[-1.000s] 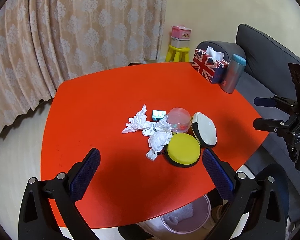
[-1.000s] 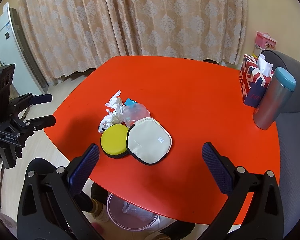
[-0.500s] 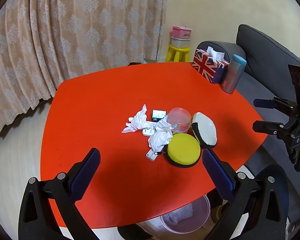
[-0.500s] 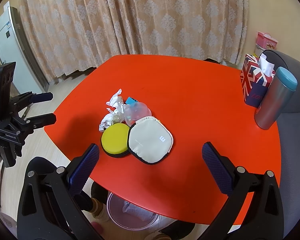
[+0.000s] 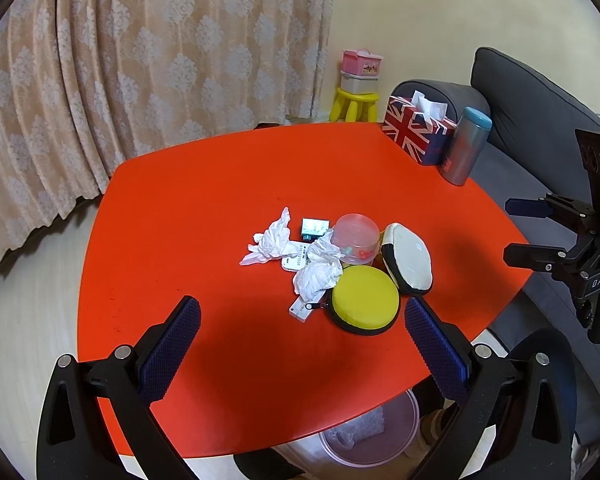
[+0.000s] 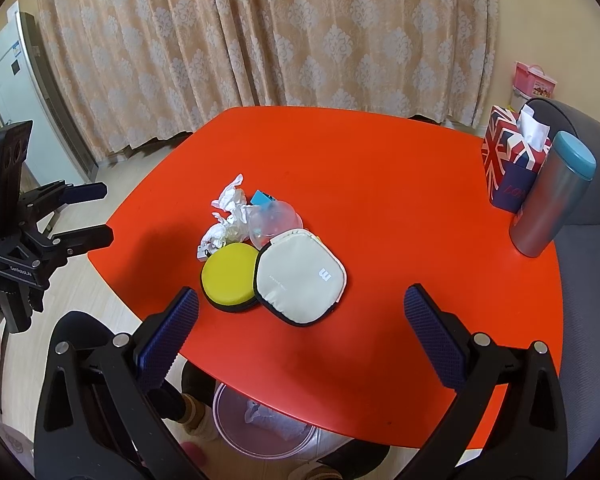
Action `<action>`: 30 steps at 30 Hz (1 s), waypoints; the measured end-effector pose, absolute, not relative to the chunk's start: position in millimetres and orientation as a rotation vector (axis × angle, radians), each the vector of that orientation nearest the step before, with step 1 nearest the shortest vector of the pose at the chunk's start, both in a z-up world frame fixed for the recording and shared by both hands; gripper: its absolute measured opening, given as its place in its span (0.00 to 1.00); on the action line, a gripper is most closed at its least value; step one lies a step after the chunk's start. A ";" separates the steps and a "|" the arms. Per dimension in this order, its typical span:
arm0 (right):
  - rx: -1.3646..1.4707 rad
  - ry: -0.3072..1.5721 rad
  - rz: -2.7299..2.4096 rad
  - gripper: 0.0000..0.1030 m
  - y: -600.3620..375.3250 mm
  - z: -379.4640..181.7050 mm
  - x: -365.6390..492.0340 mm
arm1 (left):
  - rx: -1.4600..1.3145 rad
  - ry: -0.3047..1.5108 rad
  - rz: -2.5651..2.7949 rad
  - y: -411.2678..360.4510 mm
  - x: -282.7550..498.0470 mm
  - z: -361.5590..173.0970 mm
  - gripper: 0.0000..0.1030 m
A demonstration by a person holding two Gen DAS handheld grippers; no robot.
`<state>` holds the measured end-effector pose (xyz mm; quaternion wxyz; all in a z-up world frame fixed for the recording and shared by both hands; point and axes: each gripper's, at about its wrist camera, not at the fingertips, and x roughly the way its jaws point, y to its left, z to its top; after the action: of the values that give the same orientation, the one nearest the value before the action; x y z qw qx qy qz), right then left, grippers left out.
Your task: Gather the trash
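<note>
Jaws apart on both left gripper (image 5: 298, 314) and right gripper (image 6: 300, 306), empty. Risk: snagging labels or yellow case (image 5: 364, 305) beside tissues (image 5: 316, 268); missing bin (image 5: 370, 434) under table (image 5: 180, 200).

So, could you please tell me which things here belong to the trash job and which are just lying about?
For the job: crumpled tissues; bin below the table's near edge; both grippers, left and right, open.

Lying about: yellow case; white pouch; tissue box; flask; clear tub.
</note>
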<state>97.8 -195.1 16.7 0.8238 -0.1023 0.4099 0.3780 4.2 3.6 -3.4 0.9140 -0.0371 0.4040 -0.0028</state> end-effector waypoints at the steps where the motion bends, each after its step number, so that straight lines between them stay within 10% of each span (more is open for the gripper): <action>1: -0.217 0.872 0.804 0.97 -194.9 16.9 98.2 | -0.077 0.833 -0.006 3.3 4.8 -3.5 0.95; 30: -0.220 0.920 0.778 0.97 -201.4 4.0 105.6 | -0.074 0.943 -0.084 -25.9 51.3 -45.9 0.95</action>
<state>105.6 -201.4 4.0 0.8183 -0.1035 0.4319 0.3650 51.3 -25.9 -45.9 0.8893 -0.0357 0.4540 -0.0405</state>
